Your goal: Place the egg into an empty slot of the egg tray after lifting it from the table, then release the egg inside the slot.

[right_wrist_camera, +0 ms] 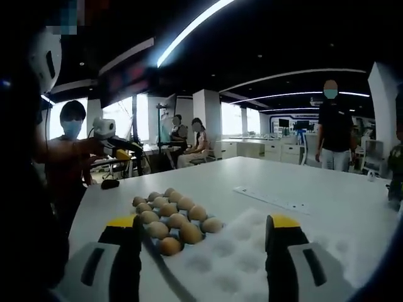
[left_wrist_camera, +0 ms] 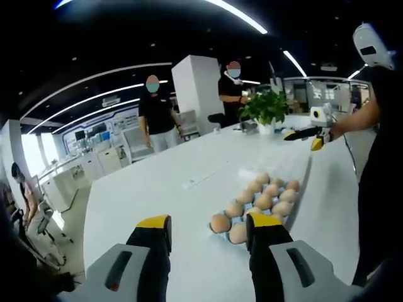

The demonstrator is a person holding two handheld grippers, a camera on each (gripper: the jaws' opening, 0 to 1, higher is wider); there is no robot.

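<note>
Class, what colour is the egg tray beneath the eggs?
Light blue egg tray, glimpsed between the brown eggs; clearest in the left gripper view.

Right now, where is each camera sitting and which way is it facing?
Left gripper view: rides the left gripper, jaws apart, facing across the white table at the eggs, with people standing beyond.
Right gripper view: rides the right gripper, jaws apart, facing the eggs and a white foam tray.
Shared: the table and the eggs, seen from opposite sides.
</note>
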